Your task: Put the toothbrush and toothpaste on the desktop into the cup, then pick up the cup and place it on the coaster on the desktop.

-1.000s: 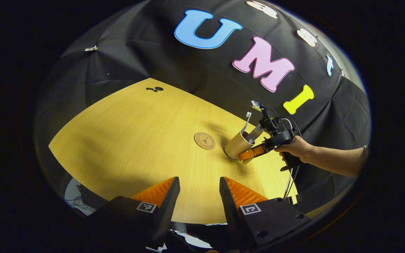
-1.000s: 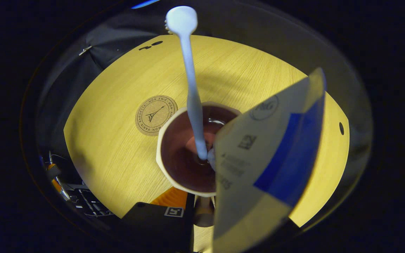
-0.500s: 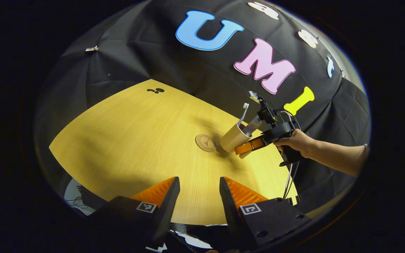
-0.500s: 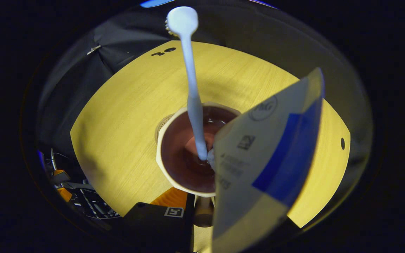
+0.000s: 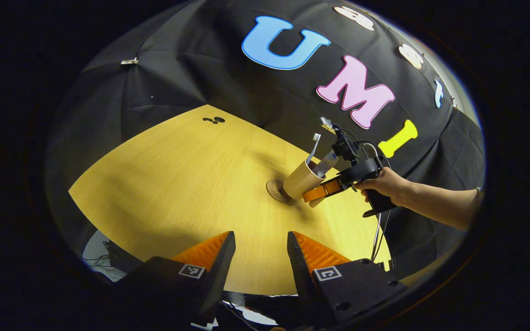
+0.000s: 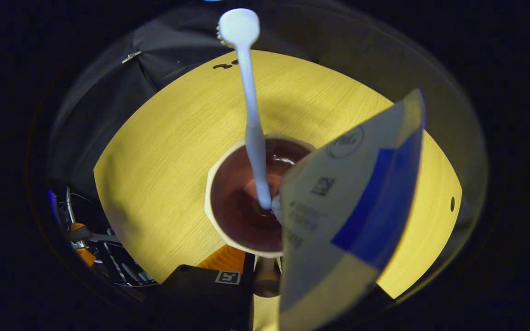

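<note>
Right gripper (image 5: 316, 195) pinches the cup (image 5: 298, 180) right of center in the left gripper view, tilted over the coaster (image 5: 275, 189) on the wooden desktop (image 5: 177, 184). Toothbrush (image 6: 251, 115) and toothpaste tube (image 6: 352, 202) stand inside the cup. Left gripper (image 5: 260, 257) sits spread and empty at bottom center.

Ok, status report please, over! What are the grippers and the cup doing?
Right gripper shut on cup, tilted over coaster. Toothbrush and toothpaste inside. Left gripper open, holding nothing. Nothing in the way.
</note>
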A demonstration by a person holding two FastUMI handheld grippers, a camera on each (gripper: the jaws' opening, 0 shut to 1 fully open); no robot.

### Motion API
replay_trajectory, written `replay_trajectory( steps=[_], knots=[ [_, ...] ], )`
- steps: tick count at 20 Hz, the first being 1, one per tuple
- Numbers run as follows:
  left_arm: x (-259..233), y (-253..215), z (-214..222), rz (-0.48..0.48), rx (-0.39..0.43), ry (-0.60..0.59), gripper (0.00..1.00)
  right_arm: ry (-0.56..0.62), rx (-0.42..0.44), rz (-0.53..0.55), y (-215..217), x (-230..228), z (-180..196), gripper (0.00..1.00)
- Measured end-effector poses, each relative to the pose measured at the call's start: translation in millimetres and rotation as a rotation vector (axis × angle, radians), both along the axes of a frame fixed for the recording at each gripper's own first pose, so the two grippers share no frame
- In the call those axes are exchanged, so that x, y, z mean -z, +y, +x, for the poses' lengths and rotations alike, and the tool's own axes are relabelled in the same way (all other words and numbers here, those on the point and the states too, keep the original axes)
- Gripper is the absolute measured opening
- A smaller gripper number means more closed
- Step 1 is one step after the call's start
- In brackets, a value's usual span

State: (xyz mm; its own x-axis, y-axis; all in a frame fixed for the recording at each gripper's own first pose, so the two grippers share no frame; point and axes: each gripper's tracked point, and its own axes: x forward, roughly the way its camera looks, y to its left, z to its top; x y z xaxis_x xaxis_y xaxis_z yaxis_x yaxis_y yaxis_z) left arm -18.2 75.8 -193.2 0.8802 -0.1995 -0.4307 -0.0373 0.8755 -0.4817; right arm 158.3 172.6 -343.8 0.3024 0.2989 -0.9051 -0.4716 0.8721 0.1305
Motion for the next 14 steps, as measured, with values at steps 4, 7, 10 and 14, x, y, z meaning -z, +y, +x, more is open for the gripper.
replay_trajectory(
  steps=[4, 7, 10, 14],
  knots=[
    [1, 9, 0, -0.008, -0.016, 0.006, 0.71, 0.003, -0.026, -0.009, 16, 4, 5, 0.24],
    [2, 14, -1, -0.013, -0.027, 0.010, 0.71, 0.004, -0.038, -0.019, 22, 7, 9, 0.23],
    [6, 16, -3, -0.017, -0.035, 0.018, 0.71, 0.012, -0.043, -0.024, 26, 10, 11, 0.23],
    [5, 18, -2, -0.022, -0.041, 0.021, 0.71, 0.017, -0.061, -0.048, 28, 16, 11, 0.23]
  ],
)
